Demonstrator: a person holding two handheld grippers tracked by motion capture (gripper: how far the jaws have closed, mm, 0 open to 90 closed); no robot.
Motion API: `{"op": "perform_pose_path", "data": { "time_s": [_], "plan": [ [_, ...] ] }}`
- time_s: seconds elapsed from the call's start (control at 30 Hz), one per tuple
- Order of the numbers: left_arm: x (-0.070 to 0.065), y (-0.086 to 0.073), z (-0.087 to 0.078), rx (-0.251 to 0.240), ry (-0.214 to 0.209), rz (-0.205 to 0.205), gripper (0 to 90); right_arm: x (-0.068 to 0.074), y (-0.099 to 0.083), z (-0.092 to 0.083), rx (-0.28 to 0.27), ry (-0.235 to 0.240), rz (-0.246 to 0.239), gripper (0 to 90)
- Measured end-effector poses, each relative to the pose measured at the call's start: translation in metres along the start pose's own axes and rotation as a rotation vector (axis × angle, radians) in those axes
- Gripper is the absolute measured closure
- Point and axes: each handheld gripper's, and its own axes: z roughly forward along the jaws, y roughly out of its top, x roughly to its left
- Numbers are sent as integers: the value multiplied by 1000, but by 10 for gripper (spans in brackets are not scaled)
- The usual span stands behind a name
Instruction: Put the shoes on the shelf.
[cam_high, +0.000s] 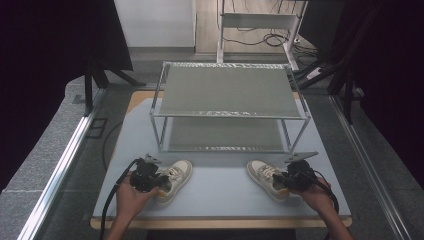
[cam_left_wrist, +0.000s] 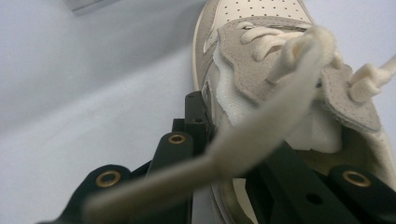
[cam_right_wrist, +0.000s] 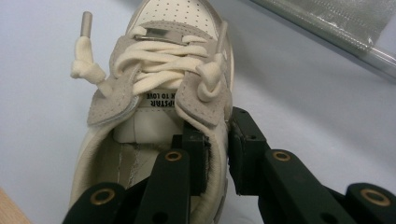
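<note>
Your left gripper clamps the collar of the left cream leather sneaker; your right gripper clamps the right cream sneaker's collar.

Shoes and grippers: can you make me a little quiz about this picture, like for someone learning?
1. True or false: both shelves of the metal rack already hold shoes.
2. What does the right gripper pinch on the right shoe? A) the toe B) the collar wall C) the sole
3. Fill in: the left shoe stands on the ____ in front of the rack, with the left gripper at its heel end.

Key:
1. False, both shelves are bare.
2. B: one jaw is inside the shoe, the other outside.
3. Table.
</note>
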Motion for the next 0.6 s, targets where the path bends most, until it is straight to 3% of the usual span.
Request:
{"op": "perform_pose_path", "data": {
  "time_s": [0.27, 0.6],
  "plan": [
    [-1, 6, -4, 7, -21, 21, 830, 1, 4, -1, 19, -15, -24, 783],
    [3, 14, -15, -45, -101, -10, 832, 4, 10, -3, 8, 1, -15, 789]
  ]
}}
